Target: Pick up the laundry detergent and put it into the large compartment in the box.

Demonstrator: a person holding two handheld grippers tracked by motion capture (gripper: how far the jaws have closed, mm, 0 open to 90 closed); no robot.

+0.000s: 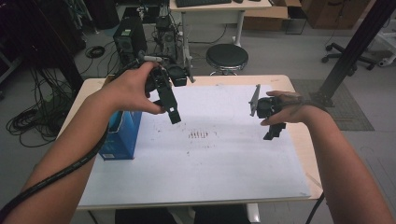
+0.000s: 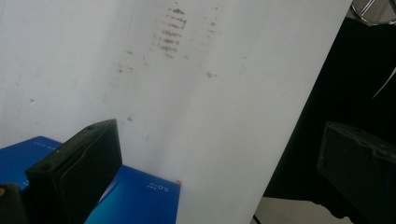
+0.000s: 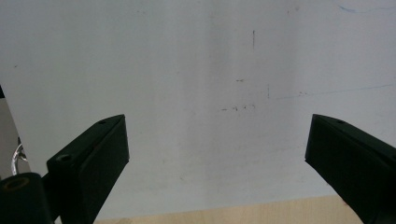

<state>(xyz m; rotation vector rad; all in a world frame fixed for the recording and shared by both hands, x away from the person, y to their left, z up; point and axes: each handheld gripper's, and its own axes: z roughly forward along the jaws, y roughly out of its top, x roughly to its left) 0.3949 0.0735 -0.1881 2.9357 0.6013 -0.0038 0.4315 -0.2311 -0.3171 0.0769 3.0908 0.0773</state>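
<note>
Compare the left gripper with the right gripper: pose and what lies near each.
The left gripper is held by the blue cardboard box, which shows under its jaws in its own view; the right gripper is held over the bare white sheet. The left sits farther up the table, the right nearer its right edge. Both have open jaws, holding nothing.

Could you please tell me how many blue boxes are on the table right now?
1: the blue box stands at the table's left edge, below the left claw; none shows elsewhere on the white sheet.
</note>
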